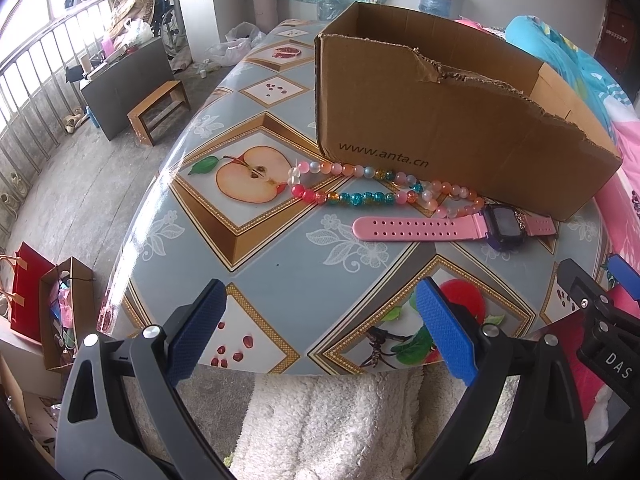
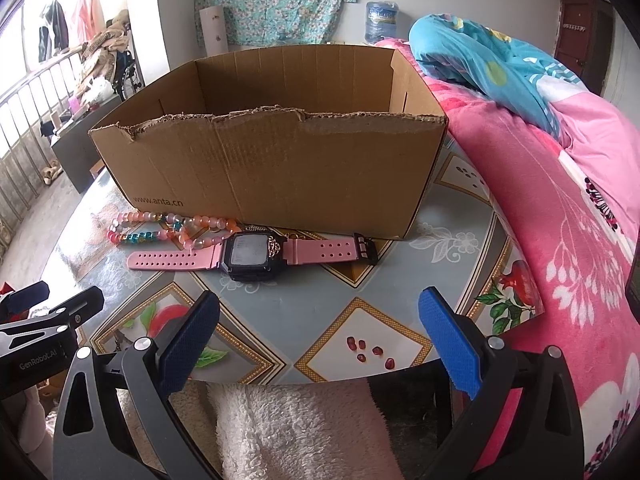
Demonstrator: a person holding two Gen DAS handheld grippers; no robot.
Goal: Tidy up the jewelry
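Fruit-patterned counter [image 2: 460, 216], open torn cardboard box [image 2: 280, 168] apparently empty, pink-strapped watch [image 2: 250, 258] lying flat just before it, bead necklace [image 1: 360, 190] touching the watch and box foot, left claw [image 1: 320, 332] and right claw [image 2: 320, 334] both spread wide, holding nothing

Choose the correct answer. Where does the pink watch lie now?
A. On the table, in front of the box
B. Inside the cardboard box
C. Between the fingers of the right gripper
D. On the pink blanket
A: the pink watch lies flat on the table, just in front of the cardboard box, beside the bead necklace.
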